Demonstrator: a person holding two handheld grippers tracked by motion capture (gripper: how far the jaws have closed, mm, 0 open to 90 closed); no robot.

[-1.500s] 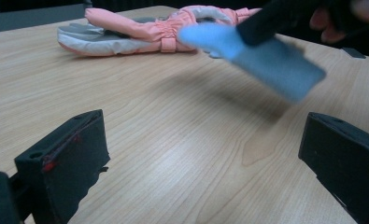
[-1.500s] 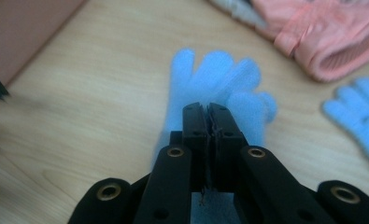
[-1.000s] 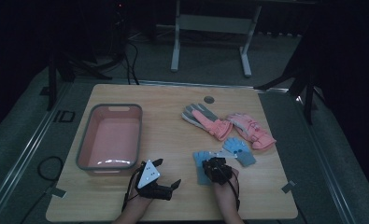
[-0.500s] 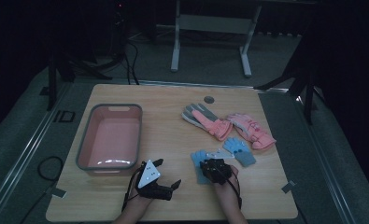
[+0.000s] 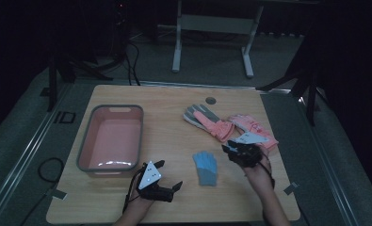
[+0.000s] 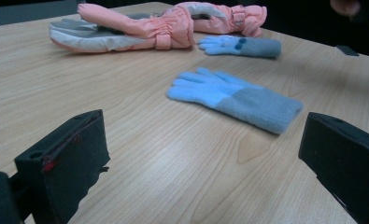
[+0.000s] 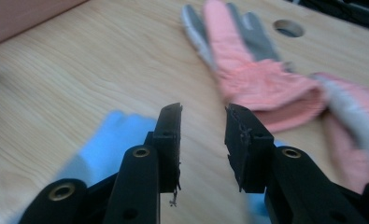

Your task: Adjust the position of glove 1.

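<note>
While the left gripper (image 5: 168, 175) rests wide open by the table's (image 5: 174, 202) near edge, a blue knit glove (image 5: 206, 167) lies just right of it. The left gripper view shows a second blue glove (image 6: 240, 45) touching the pink ski gloves (image 6: 140, 25). The right gripper (image 7: 203, 121) hangs a little open, holding nothing.

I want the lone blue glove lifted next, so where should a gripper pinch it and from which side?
Probably the grey cuff of the blue glove, from the person's side. It lies flat, fingers pointing away toward the pink gloves, cuff nearest the open left gripper. The cuff looks thicker than the thin splayed fingers, giving the jaws a firmer edge.
</note>
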